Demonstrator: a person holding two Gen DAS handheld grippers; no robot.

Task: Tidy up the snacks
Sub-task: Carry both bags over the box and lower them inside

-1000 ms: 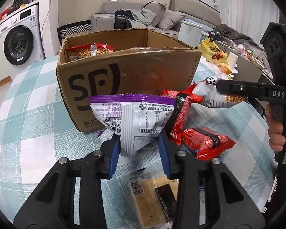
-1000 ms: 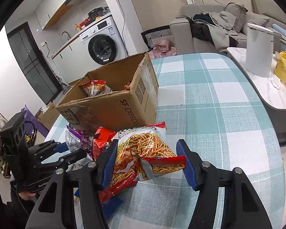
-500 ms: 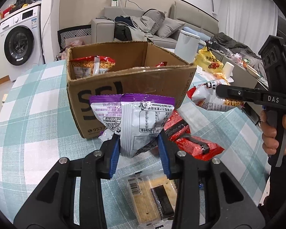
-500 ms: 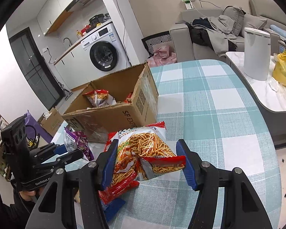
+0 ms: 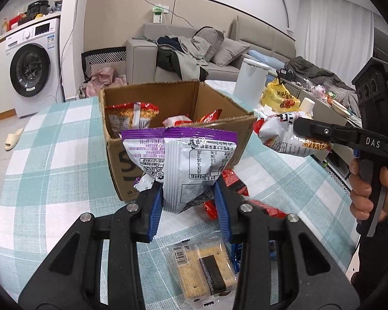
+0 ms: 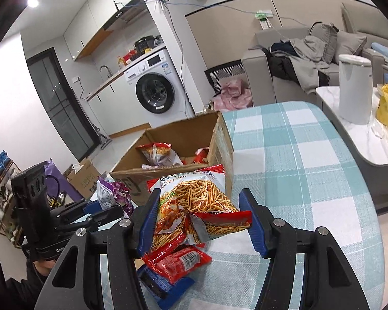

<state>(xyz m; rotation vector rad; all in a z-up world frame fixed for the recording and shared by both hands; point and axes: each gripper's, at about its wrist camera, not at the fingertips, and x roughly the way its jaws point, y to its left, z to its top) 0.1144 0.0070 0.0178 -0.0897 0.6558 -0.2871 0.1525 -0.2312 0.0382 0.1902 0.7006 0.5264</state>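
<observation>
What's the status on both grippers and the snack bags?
Left gripper shut on purple bag. Right gripper shut on noodle-snack bag. Both bags off the table, short of cardboard box; path clear.

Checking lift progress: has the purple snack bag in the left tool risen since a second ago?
Yes. The purple snack bag now overlaps the cardboard box rim; earlier it sat below it, so it rose.

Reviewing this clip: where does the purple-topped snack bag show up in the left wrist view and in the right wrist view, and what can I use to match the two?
Left wrist view: the purple-topped snack bag fills the centre, clamped between the left gripper fingers, in front of the cardboard box.
Right wrist view: the same bag is small at lower left, held beside the box's near corner.
Shared landmark: the open cardboard box.
</observation>
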